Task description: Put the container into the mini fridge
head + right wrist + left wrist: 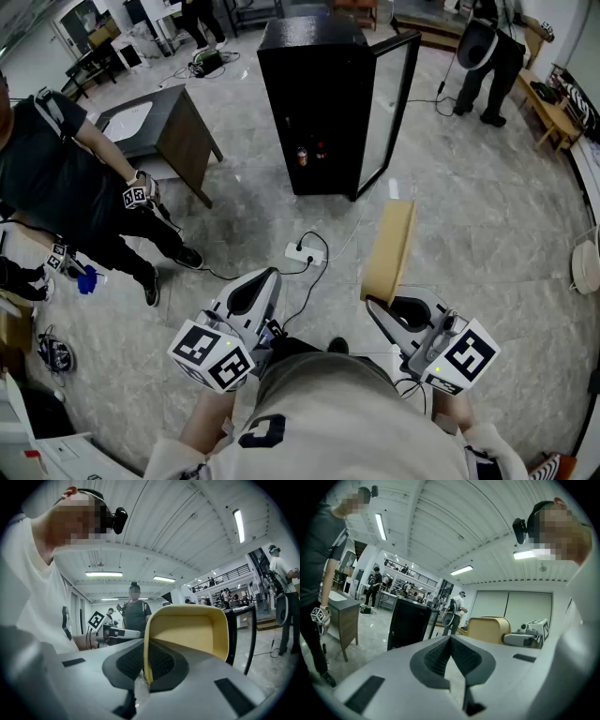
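Right gripper (377, 306) is pinched on one thin wall of the yellow container (389, 246), carried on edge; left gripper (255, 292) is pressed together, empty. Past the power strip (305, 252), the container could be knocked loose against the open glass door (392, 108) of the mini fridge (309, 103), the pinch seemingly being narrow.

Tan shallow plastic container (389, 246): one
Black mini fridge with glass door (309, 84): one
Small bottles in the fridge (302, 157) (321, 150): two
White power strip on the floor (305, 252): one
Dark grey table (183, 127): one
Handheld grippers with marker cubes: two, left gripper (270, 274) and right gripper (373, 303)
Bystanders in dark clothes (47, 178) (487, 52) (202, 14): three
Marker cubes on the nearest bystander's hands (138, 196) (56, 257): two
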A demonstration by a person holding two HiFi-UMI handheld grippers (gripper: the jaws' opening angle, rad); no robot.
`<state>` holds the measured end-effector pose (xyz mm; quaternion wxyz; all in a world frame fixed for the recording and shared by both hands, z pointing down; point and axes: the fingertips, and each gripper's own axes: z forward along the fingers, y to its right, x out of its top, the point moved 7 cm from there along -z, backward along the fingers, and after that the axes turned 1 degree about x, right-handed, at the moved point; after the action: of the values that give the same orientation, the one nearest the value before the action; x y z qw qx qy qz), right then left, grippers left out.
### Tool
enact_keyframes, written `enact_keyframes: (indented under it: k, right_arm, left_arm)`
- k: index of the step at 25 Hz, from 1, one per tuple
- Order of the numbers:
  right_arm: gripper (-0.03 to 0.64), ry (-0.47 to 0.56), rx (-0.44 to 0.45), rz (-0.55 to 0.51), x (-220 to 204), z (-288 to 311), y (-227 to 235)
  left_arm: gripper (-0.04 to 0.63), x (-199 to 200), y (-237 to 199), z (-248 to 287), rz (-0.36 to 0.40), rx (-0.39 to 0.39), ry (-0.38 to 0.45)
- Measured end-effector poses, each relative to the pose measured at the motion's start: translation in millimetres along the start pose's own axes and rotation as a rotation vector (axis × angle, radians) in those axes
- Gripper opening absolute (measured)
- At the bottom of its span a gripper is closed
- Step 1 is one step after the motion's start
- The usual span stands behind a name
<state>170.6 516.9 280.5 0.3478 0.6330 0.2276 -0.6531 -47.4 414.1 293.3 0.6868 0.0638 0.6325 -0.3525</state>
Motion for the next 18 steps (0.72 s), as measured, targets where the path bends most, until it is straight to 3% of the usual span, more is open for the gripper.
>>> enact_keyframes:
  k: [4,9,14,18]
  right_arm:
    - [0.029,-0.003,0.049,0.009,2.4,7.7,-0.6]
    - [0.029,-0.022,0.125,-0.014,4.6,24.1,1.2]
    - [0.029,-0.059,0.159,-0.035,3.0,64.4,7.6]
    - [0.029,-0.123,0.200,-0.047,8.2,115.5,4.1]
  left_arm:
    - [0.041,4.0,-4.5,0.1,-0.007,0.038,0.001]
    - [0.041,10.7,-20.7,-9.2,0.045,0.095,0.022]
    - [0.041,30.3,-69.3,-19.2,0.111,0.084,0.033]
    - [0.041,41.0,-120.3,-36.2,0.077,0.124,0.041]
